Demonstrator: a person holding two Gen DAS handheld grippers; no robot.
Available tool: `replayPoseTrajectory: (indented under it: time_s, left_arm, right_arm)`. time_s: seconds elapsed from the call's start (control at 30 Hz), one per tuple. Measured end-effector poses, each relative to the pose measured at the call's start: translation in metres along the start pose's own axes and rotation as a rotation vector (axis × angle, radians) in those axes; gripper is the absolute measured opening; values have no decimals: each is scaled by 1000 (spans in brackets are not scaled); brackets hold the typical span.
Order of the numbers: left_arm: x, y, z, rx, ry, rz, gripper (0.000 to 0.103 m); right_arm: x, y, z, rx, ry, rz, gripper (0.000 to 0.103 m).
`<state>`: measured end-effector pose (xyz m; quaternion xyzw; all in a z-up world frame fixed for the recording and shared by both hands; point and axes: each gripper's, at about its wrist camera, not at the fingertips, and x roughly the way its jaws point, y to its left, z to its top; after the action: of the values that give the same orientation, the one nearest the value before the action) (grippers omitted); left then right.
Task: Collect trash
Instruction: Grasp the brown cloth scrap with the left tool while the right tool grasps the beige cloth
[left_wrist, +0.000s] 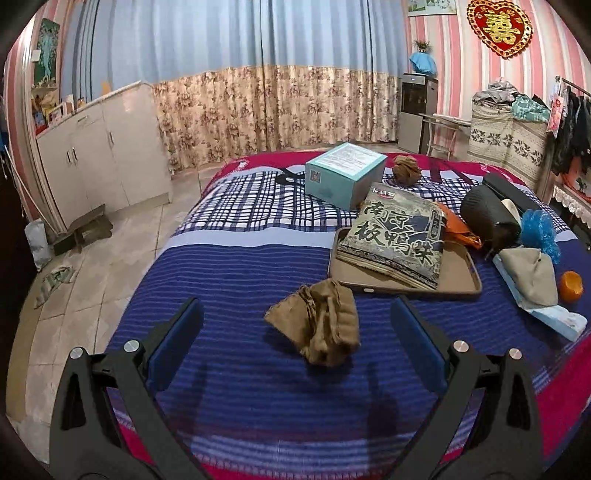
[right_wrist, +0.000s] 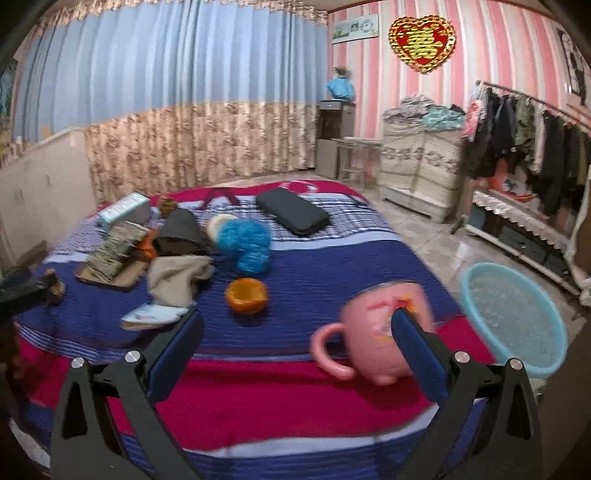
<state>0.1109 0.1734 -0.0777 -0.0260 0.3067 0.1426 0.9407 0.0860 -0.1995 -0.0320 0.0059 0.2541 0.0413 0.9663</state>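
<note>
A crumpled brown paper wad lies on the blue striped bedspread, between and just ahead of my open left gripper. A second brown wad sits far back by a teal box. An orange peel cup and a blue mesh ball lie ahead of my open right gripper. A pink mug lies tilted against the right finger. A light blue basin stands on the floor at the right.
A brown tray holds a snack bag. A beige cloth lies on a white-blue packet, beside a black roll. A black case lies at the back. A cabinet stands left, a clothes rack right.
</note>
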Motion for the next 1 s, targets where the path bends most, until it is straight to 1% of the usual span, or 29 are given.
replayPoseTrajectory:
  time_s: [0.1, 0.17, 0.33, 0.43, 0.5, 0.53, 0.57, 0.63, 0.67, 0.73, 0.77, 0.8, 0.83, 0.87, 0.9, 0.93, 0.97, 1.0]
  left_arm:
    - [7, -2, 2, -3, 6, 2, 97]
    - [13, -6, 1, 11, 24, 3, 97]
    - [15, -14, -3, 39, 12, 7, 97]
    - [13, -16, -4, 52, 0, 8, 93]
    - [12, -18, -5, 64, -5, 9, 90]
    - [11, -18, -5, 66, -4, 8, 88]
    - [12, -18, -5, 64, 0, 5, 86]
    - [12, -14, -6, 53, 9, -3, 84]
    - [13, -12, -6, 48, 13, -7, 82]
    - [16, -11, -6, 41, 29, -13, 77]
    - [18, -11, -5, 41, 34, -15, 74]
    - [18, -11, -5, 42, 38, -15, 70]
    - [19, -12, -5, 43, 41, -15, 68]
    - [20, -12, -5, 43, 46, -13, 64]
    - [21, -12, -5, 41, 48, -12, 60]
    - [21, -12, -6, 37, 50, -12, 58]
    - [22, -10, -5, 29, 53, -13, 51]
    - [22, -8, -5, 19, 54, -18, 51]
  right_arm:
    - [14, 17, 6, -11, 10, 50, 99]
    - [26, 31, 10, -37, 18, 64, 99]
    - [54, 59, 24, -97, 43, 127, 99]
    - [79, 72, 28, -125, 89, 149, 98]
    - [93, 81, 28, -155, 115, 148, 98]
    - [100, 86, 28, -175, 125, 144, 96]
    - [106, 89, 27, -191, 140, 144, 93]
    - [118, 97, 24, -210, 174, 154, 81]
    - [123, 99, 22, -215, 189, 162, 78]
    - [131, 101, 17, -228, 214, 175, 65]
    - [135, 103, 14, -229, 230, 193, 61]
    - [135, 99, 12, -225, 237, 208, 50]
    - [135, 98, 12, -220, 236, 224, 39]
    - [134, 97, 13, -213, 230, 232, 37]
    - [131, 95, 14, -205, 219, 239, 30]
    - [128, 93, 15, -201, 211, 240, 17]
    - [126, 90, 16, -193, 205, 243, 17]
    - [121, 86, 18, -178, 195, 251, 16]
